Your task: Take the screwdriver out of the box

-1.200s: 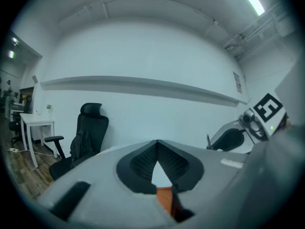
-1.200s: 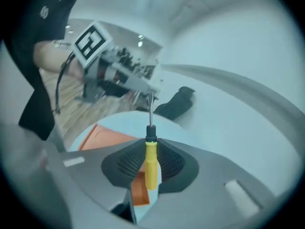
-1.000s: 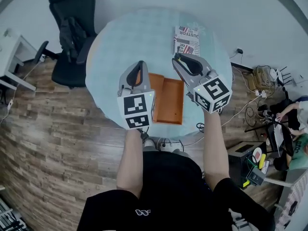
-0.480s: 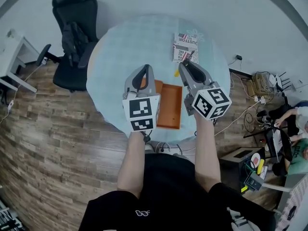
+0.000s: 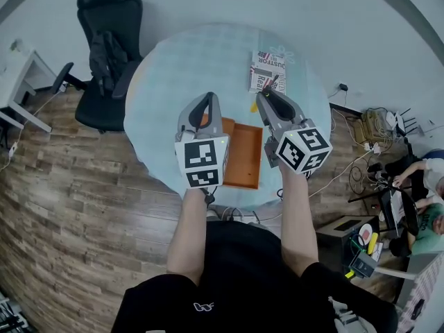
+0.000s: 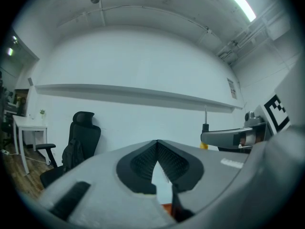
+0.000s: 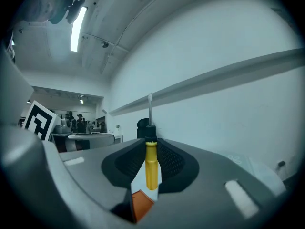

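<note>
My right gripper (image 5: pixel 263 97) is shut on the screwdriver (image 5: pixel 255 106) by its yellow handle. It holds the tool above the far edge of the open orange box (image 5: pixel 244 152), with the black collar and steel shaft pointing away over the table. In the right gripper view the screwdriver (image 7: pixel 151 165) stands upright between the pads of the right gripper (image 7: pixel 151 144), and a corner of the box (image 7: pixel 141 202) shows below. My left gripper (image 5: pixel 206 99) hovers over the box's left side, its jaws meeting at the tips with nothing between them. In the left gripper view the left gripper (image 6: pixel 157 142) is shut.
The box rests near the front of a round pale-blue table (image 5: pixel 180 68). A printed magazine (image 5: pixel 267 71) lies just beyond the right gripper. A black office chair (image 5: pixel 104 44) stands at the table's left. Cables and clutter lie on the wooden floor at the right.
The right gripper has rolled and shifted slightly away from the box. The screwdriver's yellow handle now shows between its jaws past the box's far edge. The left gripper stayed put.
</note>
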Tool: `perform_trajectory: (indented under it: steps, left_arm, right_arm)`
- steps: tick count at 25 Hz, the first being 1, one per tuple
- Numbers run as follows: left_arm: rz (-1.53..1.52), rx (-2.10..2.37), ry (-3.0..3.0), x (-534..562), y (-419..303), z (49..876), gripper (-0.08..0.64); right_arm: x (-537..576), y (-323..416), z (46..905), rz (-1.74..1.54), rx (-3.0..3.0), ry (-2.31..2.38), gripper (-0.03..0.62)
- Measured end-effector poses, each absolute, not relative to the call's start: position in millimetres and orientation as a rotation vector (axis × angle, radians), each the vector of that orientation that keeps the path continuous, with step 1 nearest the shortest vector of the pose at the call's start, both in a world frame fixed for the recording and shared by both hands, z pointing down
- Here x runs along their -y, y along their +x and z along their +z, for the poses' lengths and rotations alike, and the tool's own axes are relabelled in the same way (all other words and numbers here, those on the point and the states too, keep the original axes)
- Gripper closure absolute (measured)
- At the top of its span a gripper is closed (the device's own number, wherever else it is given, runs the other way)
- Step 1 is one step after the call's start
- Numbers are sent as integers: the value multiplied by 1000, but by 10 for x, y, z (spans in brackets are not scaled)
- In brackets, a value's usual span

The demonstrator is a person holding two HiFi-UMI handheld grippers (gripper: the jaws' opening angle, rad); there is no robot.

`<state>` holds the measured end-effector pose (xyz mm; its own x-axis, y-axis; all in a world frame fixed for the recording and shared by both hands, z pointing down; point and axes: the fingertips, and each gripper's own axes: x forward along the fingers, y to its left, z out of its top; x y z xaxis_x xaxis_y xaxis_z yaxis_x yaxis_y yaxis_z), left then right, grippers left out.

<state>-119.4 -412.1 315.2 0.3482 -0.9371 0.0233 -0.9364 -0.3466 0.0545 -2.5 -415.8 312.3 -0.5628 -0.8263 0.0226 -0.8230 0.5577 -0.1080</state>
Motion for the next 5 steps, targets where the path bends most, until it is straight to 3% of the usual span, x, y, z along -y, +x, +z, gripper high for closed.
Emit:
perform_trajectory:
  steps: [5]
  left_arm:
    - [-18,1746,2530,4177,-1236,3218,557]
  right_arm:
    - [4188,-69,3153,-158,-2746,-1458,506]
